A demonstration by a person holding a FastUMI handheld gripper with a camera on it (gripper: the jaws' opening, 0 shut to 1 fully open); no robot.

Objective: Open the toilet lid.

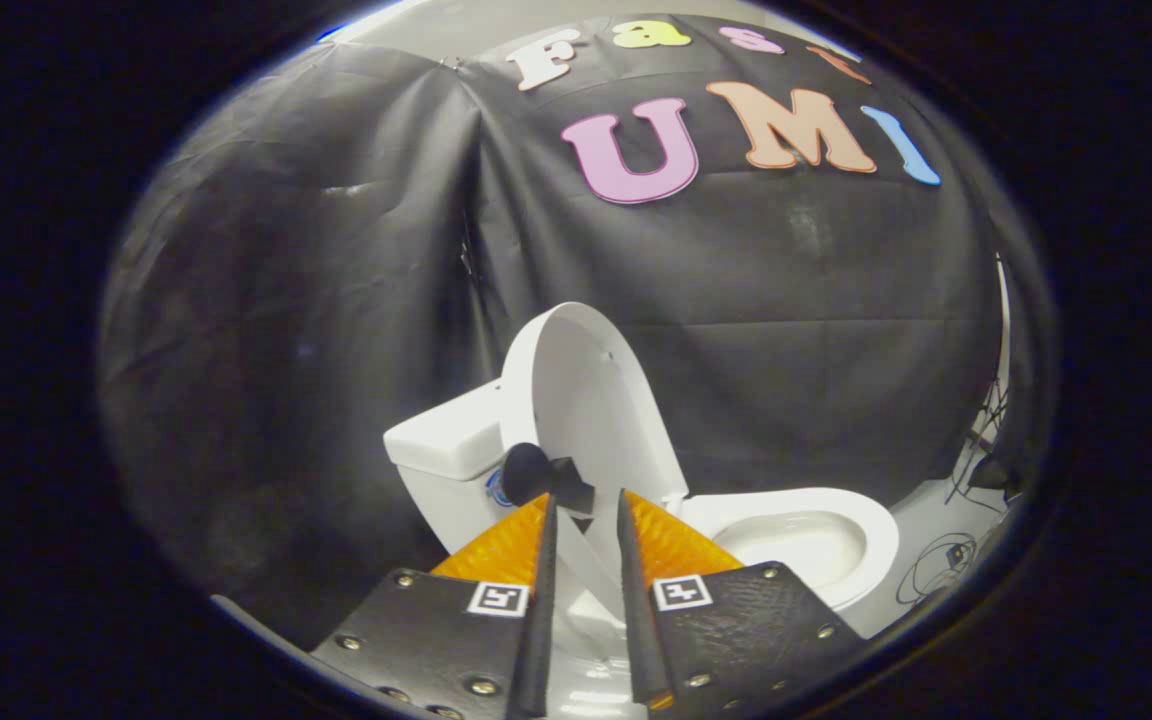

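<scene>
White plastic toilet lid (586,400) is standing raised, nearly upright, with its lower edge running down into the narrow gap between the tongs (587,505), whose orange-backed fingers (548,530) are sitting close on either side of it; whether both are pressing on it I cannot tell. Just left of the fingertips a black knob (528,472) is sticking out beside the lid, in front of the white tank (446,440). Beyond the right finger the open bowl (816,540) is showing, with loose cables (946,565) lying on the floor past it.
</scene>
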